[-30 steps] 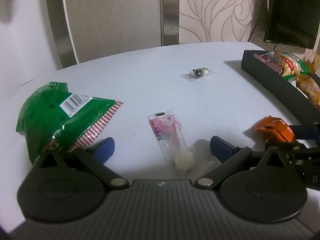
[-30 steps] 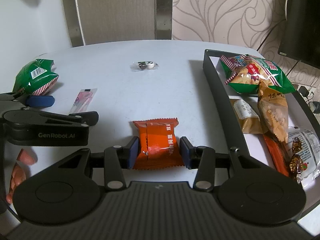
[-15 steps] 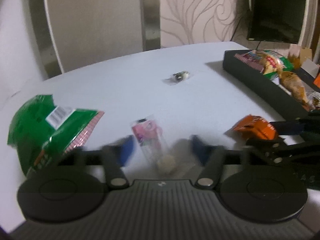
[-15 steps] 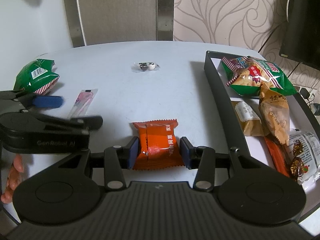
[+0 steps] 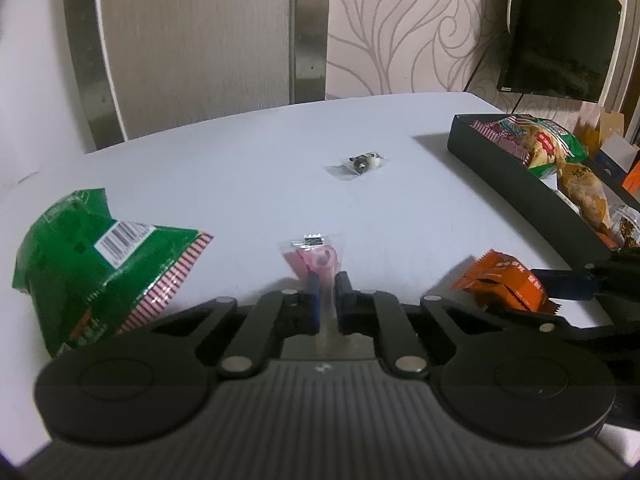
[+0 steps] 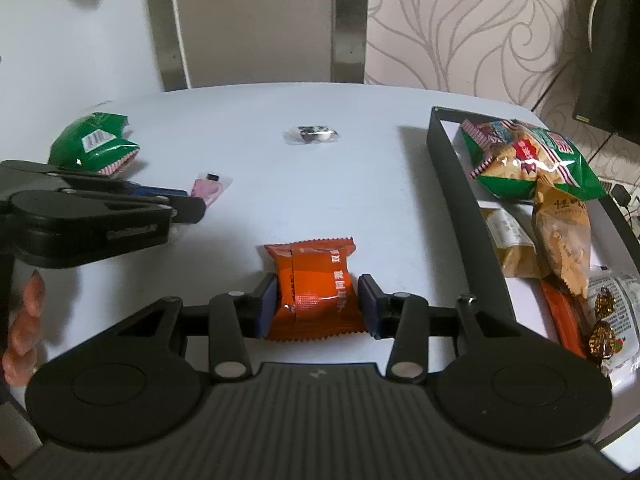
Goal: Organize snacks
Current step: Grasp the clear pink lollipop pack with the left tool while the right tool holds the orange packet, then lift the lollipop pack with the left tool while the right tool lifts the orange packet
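White table (image 6: 248, 128) holds a black tray (image 6: 448, 184) full of snacks on its right side. Just left of the tray, the right gripper (image 6: 318, 306) squeezes an orange packet (image 6: 314, 288) standing lengthwise away from it. Farther left, the left gripper (image 5: 327, 296) pinches a long pink packet (image 5: 314, 258) pointing away too.

left gripper (image 5: 327, 294) — fingers closed in from wide apart | now pinching pink lollipop packet (image 5: 316, 258)

A white table (image 5: 248, 160) stands before a beige panel (image 5: 196, 32) framed by grey strips, with swirl-patterned wallpaper (image 6: 460, 24) to the right and a dark screen (image 5: 560, 28) hanging in the corner.
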Demonstrator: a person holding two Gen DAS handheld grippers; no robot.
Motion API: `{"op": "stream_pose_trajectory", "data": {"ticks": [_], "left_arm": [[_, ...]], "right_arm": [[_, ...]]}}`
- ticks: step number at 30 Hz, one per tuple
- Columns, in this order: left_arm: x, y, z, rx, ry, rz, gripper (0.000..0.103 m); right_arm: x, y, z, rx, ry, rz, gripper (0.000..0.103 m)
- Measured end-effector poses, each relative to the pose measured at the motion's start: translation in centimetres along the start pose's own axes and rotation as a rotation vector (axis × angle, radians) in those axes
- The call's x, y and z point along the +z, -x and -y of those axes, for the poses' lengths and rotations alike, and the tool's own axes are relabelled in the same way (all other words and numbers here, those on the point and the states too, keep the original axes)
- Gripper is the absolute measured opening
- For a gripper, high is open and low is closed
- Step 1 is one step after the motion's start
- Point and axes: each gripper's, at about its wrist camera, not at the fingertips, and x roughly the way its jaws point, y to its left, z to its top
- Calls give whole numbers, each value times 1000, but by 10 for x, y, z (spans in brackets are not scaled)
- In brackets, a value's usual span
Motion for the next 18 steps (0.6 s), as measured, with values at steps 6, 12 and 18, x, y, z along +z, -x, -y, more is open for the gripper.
{"op": "stream_pose_trajectory", "data": {"ticks": [6, 12, 18], "left_arm": [[6, 4, 1, 12, -6, 14, 9], [10, 8, 5, 17, -20, 28, 9], [14, 13, 13, 21, -37, 54, 9]], "right_arm": [[8, 14, -5, 13, 15, 33, 49], [9, 24, -8, 22, 24, 44, 49], [8, 35, -6, 14, 8, 67, 48]]}}
